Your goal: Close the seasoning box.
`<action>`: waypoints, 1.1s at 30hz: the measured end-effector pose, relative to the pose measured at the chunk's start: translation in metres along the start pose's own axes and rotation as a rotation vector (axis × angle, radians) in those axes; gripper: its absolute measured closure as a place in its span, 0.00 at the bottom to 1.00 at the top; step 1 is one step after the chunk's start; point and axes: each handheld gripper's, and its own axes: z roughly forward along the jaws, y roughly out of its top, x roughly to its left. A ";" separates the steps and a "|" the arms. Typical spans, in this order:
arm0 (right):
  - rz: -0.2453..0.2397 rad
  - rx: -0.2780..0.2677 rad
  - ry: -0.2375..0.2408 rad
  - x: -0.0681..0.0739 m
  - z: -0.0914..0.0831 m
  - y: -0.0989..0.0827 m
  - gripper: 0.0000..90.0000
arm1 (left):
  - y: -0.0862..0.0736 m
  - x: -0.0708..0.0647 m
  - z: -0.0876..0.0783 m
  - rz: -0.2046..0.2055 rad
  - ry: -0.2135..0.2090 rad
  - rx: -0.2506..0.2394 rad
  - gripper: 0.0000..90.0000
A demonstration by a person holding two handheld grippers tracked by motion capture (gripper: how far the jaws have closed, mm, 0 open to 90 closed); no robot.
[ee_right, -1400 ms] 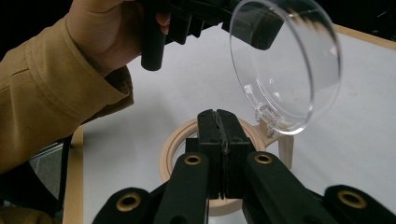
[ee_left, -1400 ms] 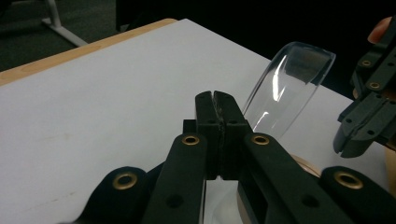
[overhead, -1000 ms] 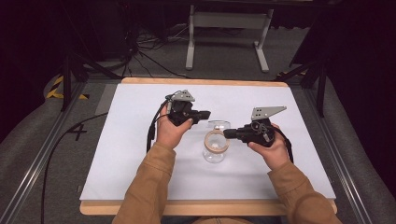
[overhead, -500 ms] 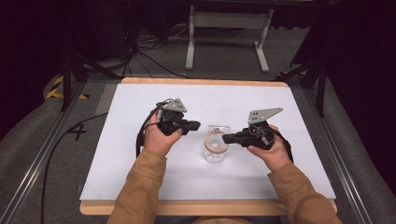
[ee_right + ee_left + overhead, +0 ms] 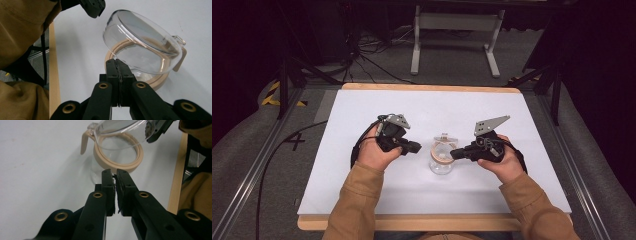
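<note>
A small clear glass jar [image 5: 441, 165] stands mid-table with a tan seal ring [image 5: 137, 161] round its mouth. Its hinged glass lid [image 5: 140, 50] is tilted up and open. My right gripper [image 5: 454, 153] is shut with nothing seen between its jaws; its tips [image 5: 115, 60] rest at the near side of the ring. My left gripper [image 5: 416, 148] sits a little to the left of the jar, clear of it. Its jaws [image 5: 114, 172] have just been opening and stand a thin crack apart, with nothing between them.
A white mat [image 5: 362, 195] covers the table, with a wooden edge [image 5: 412, 222] at the front. Metal rails run along both sides. A black cable [image 5: 277, 155] trails off the left. A grey stand [image 5: 457, 22] is on the floor beyond the table.
My left gripper has drawn back to the left, away from the jar. The right gripper and the jar have stayed where they were.
</note>
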 end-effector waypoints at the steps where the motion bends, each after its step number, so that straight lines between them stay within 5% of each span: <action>1: 0.007 0.008 0.002 0.000 0.000 0.000 1.00 | 0.000 0.001 0.001 0.008 0.003 0.019 0.94; 11: 0.028 0.067 0.005 -0.005 -0.002 -0.002 1.00 | -0.005 0.005 0.010 -0.015 -0.019 0.126 0.92; 27: 0.031 0.172 0.028 -0.005 0.003 -0.006 1.00 | -0.008 0.007 0.011 -0.031 -0.025 0.146 0.90; 33: 0.019 0.166 0.033 -0.005 -0.002 -0.006 1.00 | -0.009 0.008 0.008 -0.042 -0.004 0.123 0.88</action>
